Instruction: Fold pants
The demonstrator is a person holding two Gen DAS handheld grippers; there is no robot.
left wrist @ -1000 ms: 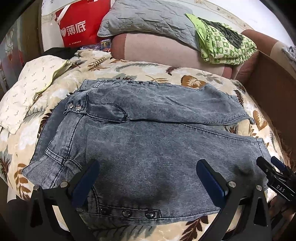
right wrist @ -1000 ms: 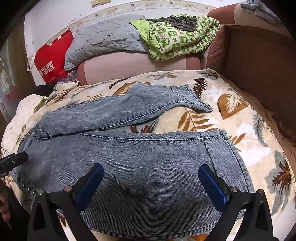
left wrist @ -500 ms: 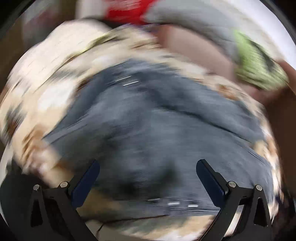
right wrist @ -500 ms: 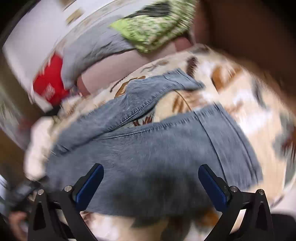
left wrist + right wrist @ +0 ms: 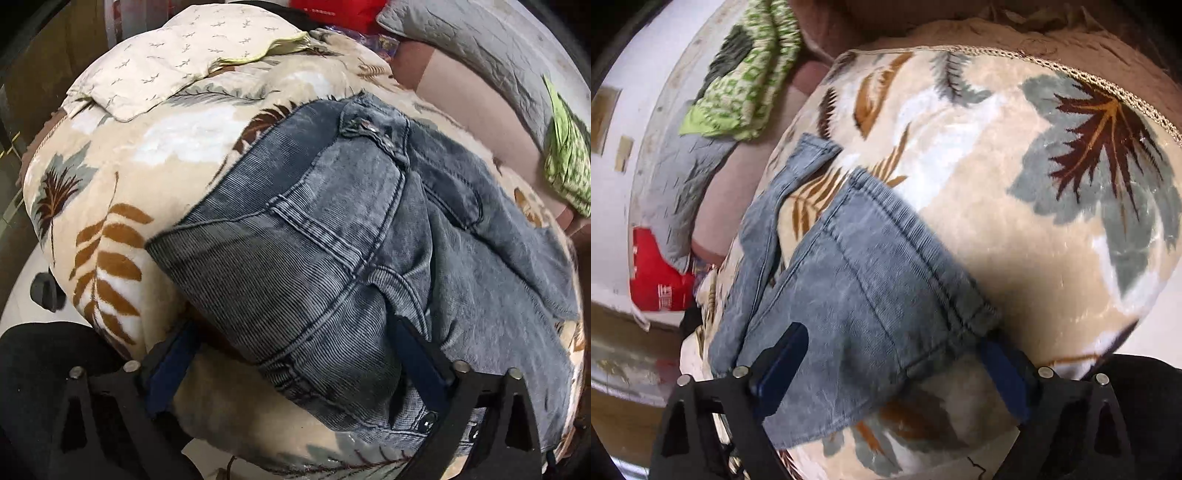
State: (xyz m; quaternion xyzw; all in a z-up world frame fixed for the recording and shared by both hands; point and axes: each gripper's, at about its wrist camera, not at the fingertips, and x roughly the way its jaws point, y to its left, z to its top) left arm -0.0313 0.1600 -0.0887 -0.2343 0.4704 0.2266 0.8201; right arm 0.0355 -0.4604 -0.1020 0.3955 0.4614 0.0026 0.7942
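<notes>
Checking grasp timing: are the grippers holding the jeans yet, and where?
Nothing is gripped yet. Both have just been closing: the left gripper straddles the jeans' waistband end, and the right gripper straddles the near leg's hem corner, with the pads not pressing.

Left gripper (image 5: 295, 354), black frame with blue pads, is angled steeply down, jaws wide and just closing a little, cloth between them ungripped. Right gripper (image 5: 894, 362), same build, tilts down, also narrowing, nothing pinched.

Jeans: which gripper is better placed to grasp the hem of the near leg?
Right. The right gripper has that hem between its open jaws, which have just been closing. The left gripper, jaws likewise closing, straddles the waistband instead.
</notes>
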